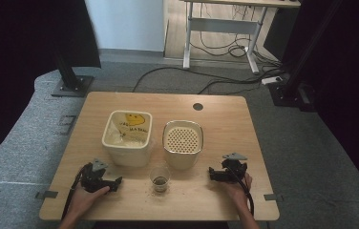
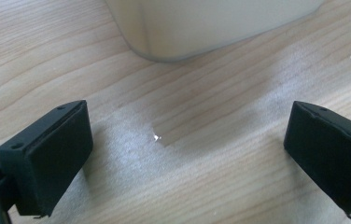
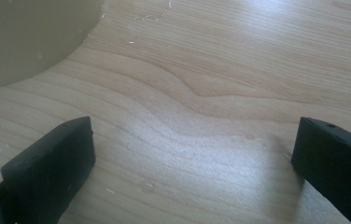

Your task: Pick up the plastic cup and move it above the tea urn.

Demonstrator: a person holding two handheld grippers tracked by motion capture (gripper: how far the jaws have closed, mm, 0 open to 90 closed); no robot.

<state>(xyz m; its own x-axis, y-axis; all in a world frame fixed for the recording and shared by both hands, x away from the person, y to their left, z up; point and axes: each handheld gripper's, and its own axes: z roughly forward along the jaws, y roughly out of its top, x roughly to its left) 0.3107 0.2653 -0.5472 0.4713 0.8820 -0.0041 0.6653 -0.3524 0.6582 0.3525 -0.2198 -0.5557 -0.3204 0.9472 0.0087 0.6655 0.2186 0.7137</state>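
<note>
1 cup [image 1: 160, 180], 2 bins [image 1: 126, 138] between 2 open grippers [image 1: 116, 182]

This looks like a lab or office set up for recording. A small wooden desk [image 1: 225, 119] stands on grey carpet [image 1: 301, 143] between black stands [image 1: 72, 78], with loose cables [image 1: 216, 78] across the floor. A height-adjustable table frame [image 1: 220, 28] stands behind.

Small clear plastic cup [image 1: 160, 179], upright on the tabletop [image 1: 216, 124], dark bits at its bottom; midway between left claw [image 1: 118, 182] and right claw [image 1: 211, 172], touched by neither, just in front of both cream tubs.
</note>
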